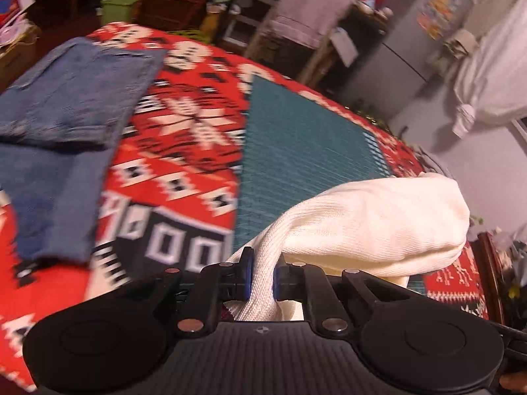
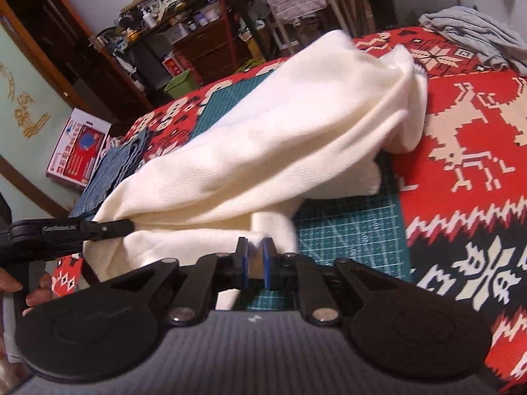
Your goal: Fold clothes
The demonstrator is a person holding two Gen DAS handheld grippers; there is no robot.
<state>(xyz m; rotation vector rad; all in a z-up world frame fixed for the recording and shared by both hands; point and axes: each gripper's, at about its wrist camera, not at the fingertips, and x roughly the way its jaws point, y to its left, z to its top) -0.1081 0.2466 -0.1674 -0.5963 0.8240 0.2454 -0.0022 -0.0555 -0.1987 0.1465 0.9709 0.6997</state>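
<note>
1. The left gripper (image 1: 262,275) had its blue-padded fingers (image 1: 247,273) pinching a bunched fold of the cream knit garment (image 1: 372,227), which rose from between them and draped away to the right.
2. The right gripper (image 2: 255,263) likewise had its fingers (image 2: 267,261) closed on a thin edge of the same cream knit garment (image 2: 263,138); a small tuft of cloth showed between the pads.
3. The garment hung lifted between the two grippers, its bulk sagging over the green cutting mat (image 2: 355,233), with a far end trailing down onto the red patterned blanket (image 2: 467,171).
4. In the right wrist view, the left gripper (image 2: 123,225) entered from the left, gripping the garment's near-left edge, with part of a hand (image 2: 29,293) on its handle.
5. The cutting mat (image 1: 296,144) lay flat on the blanket (image 1: 184,138), which covered the surface beneath; whether that was a bench or a bed could not be told.
6. A folded blue denim piece (image 1: 62,125) lay on the blanket to the left of the mat, well apart from the cream garment.
7. A crumpled grey garment (image 2: 477,39) sat at the far right of the blanket.
8. Beyond the blanket, a towel (image 1: 309,10) hung over a rack and a green bin (image 1: 118,8) stood on the floor; the left wrist view was motion-blurred.
</note>
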